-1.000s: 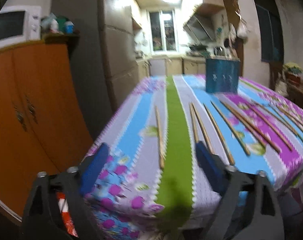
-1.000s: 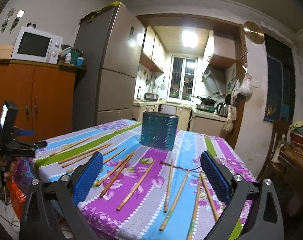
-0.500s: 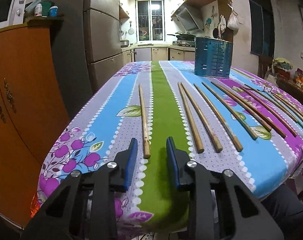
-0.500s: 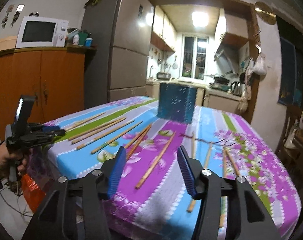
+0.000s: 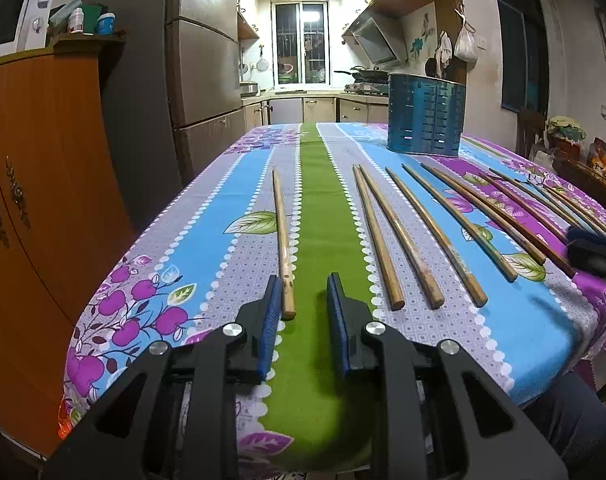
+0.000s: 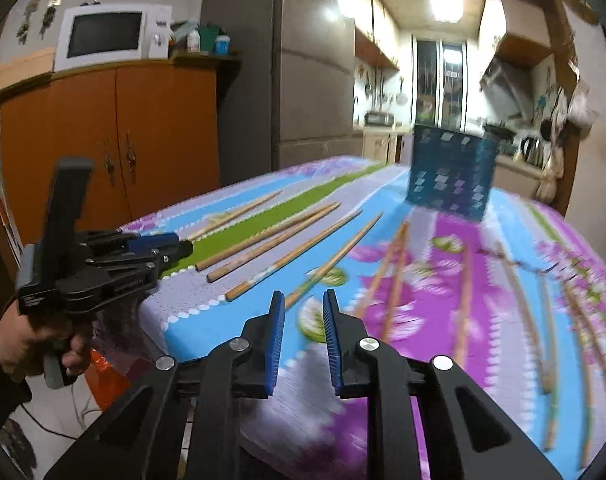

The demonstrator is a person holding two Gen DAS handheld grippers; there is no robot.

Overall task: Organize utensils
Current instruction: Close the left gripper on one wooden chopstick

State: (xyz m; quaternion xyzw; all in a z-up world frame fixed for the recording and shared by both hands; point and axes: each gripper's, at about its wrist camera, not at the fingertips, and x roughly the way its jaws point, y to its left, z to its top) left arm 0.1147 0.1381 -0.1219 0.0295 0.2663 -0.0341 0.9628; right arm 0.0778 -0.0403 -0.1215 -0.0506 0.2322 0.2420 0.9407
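The left gripper (image 5: 305, 312) hangs low over the near edge of the desk (image 5: 523, 320), its jaws closing with a narrow gap; the near end of 1 chopstick (image 5: 283, 248) lies between the pads, by the left pad, not pinched. The right gripper (image 6: 303, 330) is closing too, nothing between its jaws, a chopstick tip (image 6: 331, 264) just ahead. The blue holder (image 5: 425, 114) stands far ahead to the right.
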